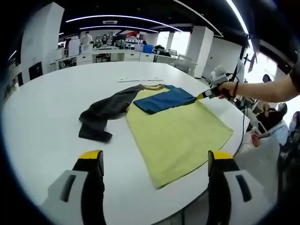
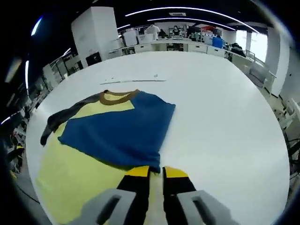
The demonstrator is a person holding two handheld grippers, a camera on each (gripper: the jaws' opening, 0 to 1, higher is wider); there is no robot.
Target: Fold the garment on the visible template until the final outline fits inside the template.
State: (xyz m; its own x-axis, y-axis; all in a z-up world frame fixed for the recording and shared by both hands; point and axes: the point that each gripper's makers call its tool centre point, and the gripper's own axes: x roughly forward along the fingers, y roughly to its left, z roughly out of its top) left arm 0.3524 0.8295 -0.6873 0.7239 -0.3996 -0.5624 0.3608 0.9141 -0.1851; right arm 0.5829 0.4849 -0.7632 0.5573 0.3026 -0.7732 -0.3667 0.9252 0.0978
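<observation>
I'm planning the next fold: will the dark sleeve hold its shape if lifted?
Probably not. The sleeve lies crumpled in soft folds on the table, so it will likely droop. It looks thin and light, and may drag the shirt along.

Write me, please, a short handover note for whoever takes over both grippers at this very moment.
Left gripper: open, hovering above the table's near edge, holding nothing.
Right gripper: shut on the blue sleeve, which is folded across the yellow garment.
Dark sleeve: unfolded, trailing off the garment's other side onto the table.
Done: blue sleeve folded inward.
Left: release it, fold in the dark sleeve, then fold the body. I cannot make out a template outline.
</observation>
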